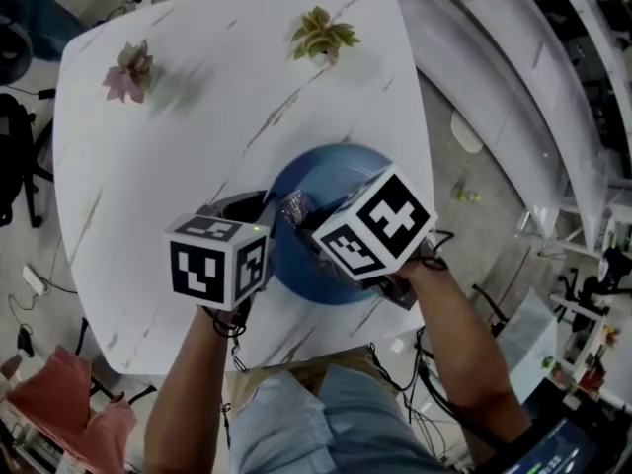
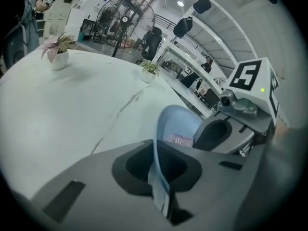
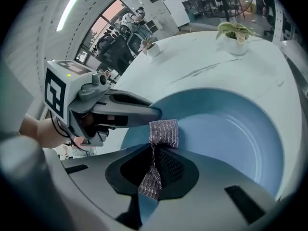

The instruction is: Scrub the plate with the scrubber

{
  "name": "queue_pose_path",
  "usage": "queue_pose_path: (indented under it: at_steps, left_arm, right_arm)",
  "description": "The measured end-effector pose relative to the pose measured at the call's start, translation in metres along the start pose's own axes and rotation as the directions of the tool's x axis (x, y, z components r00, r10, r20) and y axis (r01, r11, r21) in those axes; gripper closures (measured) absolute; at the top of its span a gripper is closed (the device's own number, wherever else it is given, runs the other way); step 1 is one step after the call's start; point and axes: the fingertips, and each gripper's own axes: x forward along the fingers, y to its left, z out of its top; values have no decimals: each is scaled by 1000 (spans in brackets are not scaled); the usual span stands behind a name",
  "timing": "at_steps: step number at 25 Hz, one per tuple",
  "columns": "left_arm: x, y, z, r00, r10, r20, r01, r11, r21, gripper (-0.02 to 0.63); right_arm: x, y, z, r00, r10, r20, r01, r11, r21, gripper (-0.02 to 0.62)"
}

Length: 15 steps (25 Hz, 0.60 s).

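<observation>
On the white marble-patterned round table (image 1: 188, 156), towards its near edge, lies the round blue plastic plate (image 1: 331, 174), the right way up. The print in view is the bold black-and-white square markers on the left gripper's white cube (image 1: 217, 261) and on the right gripper's white cube (image 1: 379, 223). A small green light glows on each cube.

The left gripper (image 2: 156, 150) has its jaws nearly closed, clamped on the plate's near-left rim, which runs edge-on between them. The right gripper (image 3: 155, 153) pinches the silvery woven mesh scrubber (image 3: 163, 132) in its narrow jaws. The scrubber's free end rests on the plate's inner surface near the left rim, just beside the left gripper's jaw tips.

In the head view the right cube covers the near right part of the plate and the left cube covers that gripper's jaws. The scrubber (image 1: 294, 208) shows only as a glint between the two cubes.

At the table's far edge, well apart from the plate, stand a pink-leaved plant in a white pot (image 1: 128, 71) and a green-leaved plant in a white pot (image 1: 323, 36). A pink cloth (image 1: 71, 403) lies off the table's near left corner. Long white workbenches (image 1: 513, 77) run along the right. A large round cage fan (image 2: 126, 19) stands in the background of the left gripper view.
</observation>
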Motion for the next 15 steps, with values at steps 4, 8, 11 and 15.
queue_pose_path:
  at_steps: [4, 8, 11, 15]
  left_arm:
    - [0, 0, 0, 1000, 6, 9, -6, 1000, 5, 589]
    - [-1, 1, -1, 1000, 8, 10, -8, 1000, 5, 589]
    - [-1, 2, -2, 1000, 14, 14, -14, 1000, 4, 589]
    - [-1, 3, 0, 1000, 19, 20, -20, 1000, 7, 589]
  right_arm:
    - [6, 15, -15, 999, 32, 0, -32, 999, 2, 546]
    - [11, 30, -38, 998, 69, -13, -69, 998, 16, 546]
    - [9, 34, -55, 997, 81, -15, -81, 996, 31, 546]
    - [1, 25, -72, 999, 48, -20, -48, 998, 40, 546]
